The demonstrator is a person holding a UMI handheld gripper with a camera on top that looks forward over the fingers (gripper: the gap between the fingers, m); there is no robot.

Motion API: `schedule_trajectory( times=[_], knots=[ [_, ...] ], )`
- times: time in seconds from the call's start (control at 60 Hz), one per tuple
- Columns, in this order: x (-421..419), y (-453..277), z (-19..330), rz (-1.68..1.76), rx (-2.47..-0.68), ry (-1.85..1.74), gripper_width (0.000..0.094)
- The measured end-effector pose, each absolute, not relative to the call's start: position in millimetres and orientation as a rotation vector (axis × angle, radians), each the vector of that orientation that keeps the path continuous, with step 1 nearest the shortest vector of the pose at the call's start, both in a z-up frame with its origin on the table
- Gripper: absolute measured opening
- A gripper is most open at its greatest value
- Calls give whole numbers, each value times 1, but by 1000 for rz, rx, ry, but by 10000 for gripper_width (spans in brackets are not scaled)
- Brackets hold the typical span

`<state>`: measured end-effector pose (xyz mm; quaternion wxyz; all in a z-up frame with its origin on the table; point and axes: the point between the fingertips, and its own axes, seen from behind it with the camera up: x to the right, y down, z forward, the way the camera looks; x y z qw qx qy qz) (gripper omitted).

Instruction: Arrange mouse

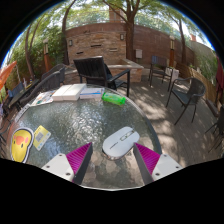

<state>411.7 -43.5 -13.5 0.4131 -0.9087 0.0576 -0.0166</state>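
- My tongs (112,160) stand apart, and the mouse (120,141) sits between their tips on the glass counter (85,120), resting on its own weight; I see a gap at either side, so nothing is pinched yet.
- The mouse lies slanted across my line of reach. If I close now, I judge the pads (79,158) would meet its rounded shell off-square and it could twist or squirt forward.
- The counter top looks like smooth glass, so I expect little grip under the mouse: a nudge from one finger first would likely slide it away instead of centring it.
- It sits near the counter's close rim, so a push the wrong way could tip it over the edge.
- Beyond it lie a green bottle (114,98), some books (68,92) and a yellow card (21,143) off to the side; these are well apart, so I doubt I would strike them unless the mouse shoots far ahead.
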Motion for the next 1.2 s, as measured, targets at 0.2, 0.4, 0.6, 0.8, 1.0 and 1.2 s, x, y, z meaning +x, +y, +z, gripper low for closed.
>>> schedule_trajectory(
  times=[0.2, 0.4, 0.6, 0.8, 1.0, 1.2],
  knots=[
    [409, -13, -15, -18, -2286, 138, 799],
    [408, -8, -17, -55, -2275, 33, 487],
    [412, -11, -9, -98, -2296, 44, 347],
    [408, -8, 117, -186, -2082, 188, 344],
    [269, -16, 261, -73, -1839, 174, 341],
    [83, -25, 141, 89, -2034, 37, 340]
  ],
)
